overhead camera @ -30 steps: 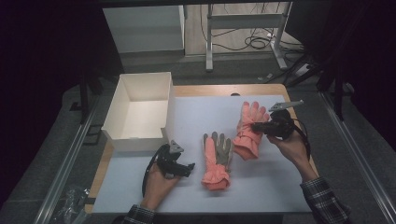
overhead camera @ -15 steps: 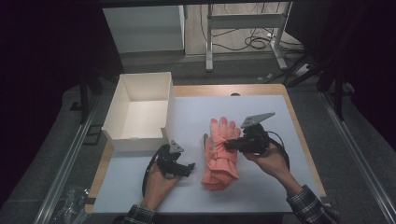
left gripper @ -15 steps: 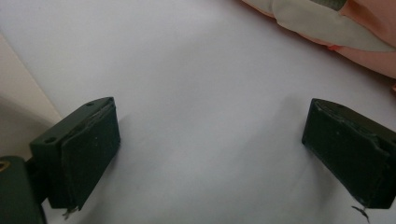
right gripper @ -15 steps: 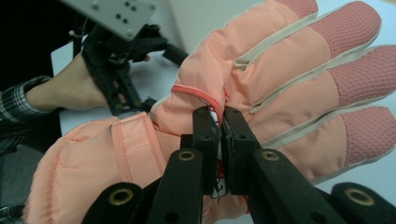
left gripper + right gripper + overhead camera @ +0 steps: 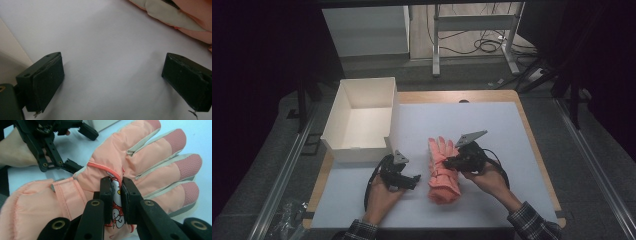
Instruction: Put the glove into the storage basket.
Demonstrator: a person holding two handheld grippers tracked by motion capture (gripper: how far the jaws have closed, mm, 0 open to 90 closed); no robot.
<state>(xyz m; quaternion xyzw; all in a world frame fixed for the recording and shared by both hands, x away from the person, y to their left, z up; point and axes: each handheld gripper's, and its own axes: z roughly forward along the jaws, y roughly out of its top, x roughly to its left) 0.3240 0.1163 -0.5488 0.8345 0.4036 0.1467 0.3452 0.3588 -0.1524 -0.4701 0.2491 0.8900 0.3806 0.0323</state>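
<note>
A pink padded glove [image 5: 443,186] lies on the white mat [image 5: 512,130], fingers pointing away from me, on top of a second glove that it mostly hides. My right gripper [image 5: 451,163] comes in from the right over its palm. In the right gripper view the jaws pinch a fold of the glove [image 5: 150,157] at its cartoon patch. They have just been opening slightly, and fabric still fills the narrow gap. My left gripper [image 5: 412,181] rests on the mat just left of the gloves. It stands open with bare mat between its pads [image 5: 47,82].
An empty white cardboard box [image 5: 359,150] stands at the mat's back left, close behind my left hand. The mat's right half and front strip are bare. Beyond the table edge are desk legs and cables [image 5: 484,45] on the floor.
My right gripper has carried the pink glove left and down from the mat's right side and laid it onto the glove in the middle. The left hand has stayed put.
</note>
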